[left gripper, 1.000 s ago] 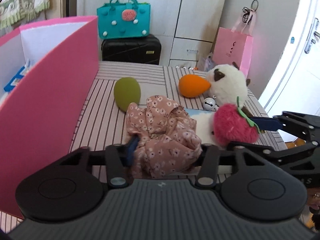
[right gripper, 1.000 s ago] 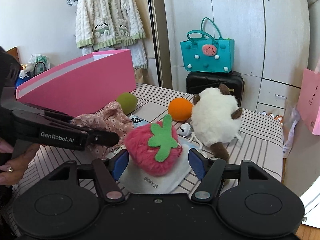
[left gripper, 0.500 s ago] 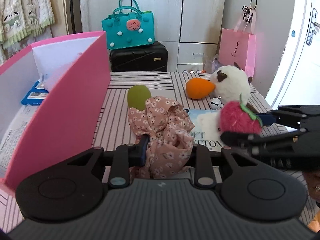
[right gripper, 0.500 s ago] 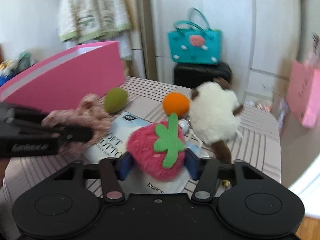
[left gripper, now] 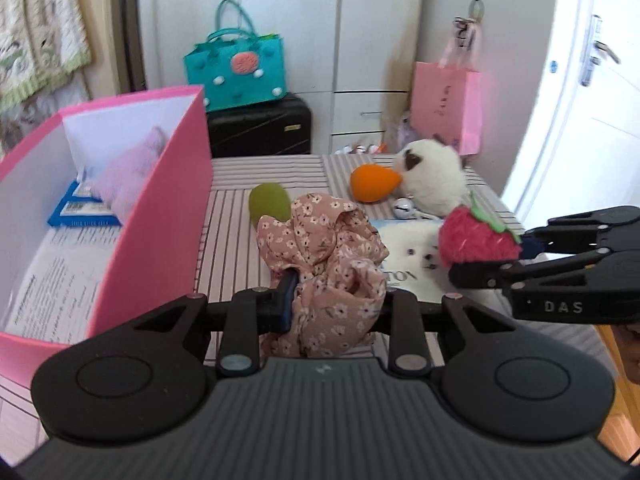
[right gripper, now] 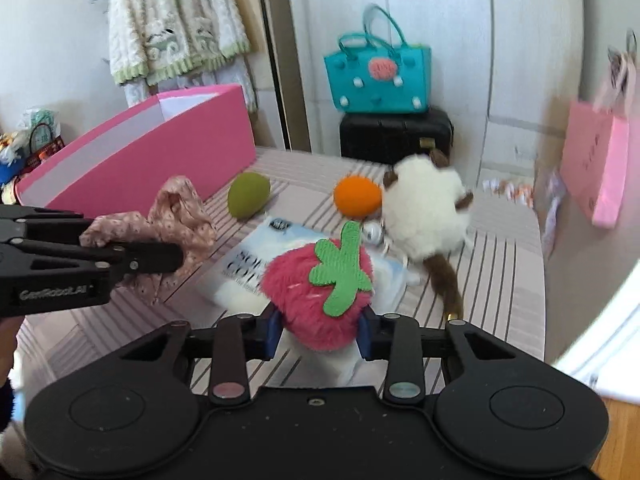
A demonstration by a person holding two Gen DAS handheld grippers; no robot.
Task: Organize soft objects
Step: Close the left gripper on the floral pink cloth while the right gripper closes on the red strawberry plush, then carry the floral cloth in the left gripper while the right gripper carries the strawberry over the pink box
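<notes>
You are in a home bedroom: white wardrobe doors fill the back wall, and against them a teal handbag sits on a black suitcase. Left of the wardrobe hangs a knitted cardigan; right of it, a pink gift bag.

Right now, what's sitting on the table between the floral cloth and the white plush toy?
In the left wrist view, a printed packet lies flat between the floral cloth and the white plush toy, with a small silver bell beside the plush.
</notes>
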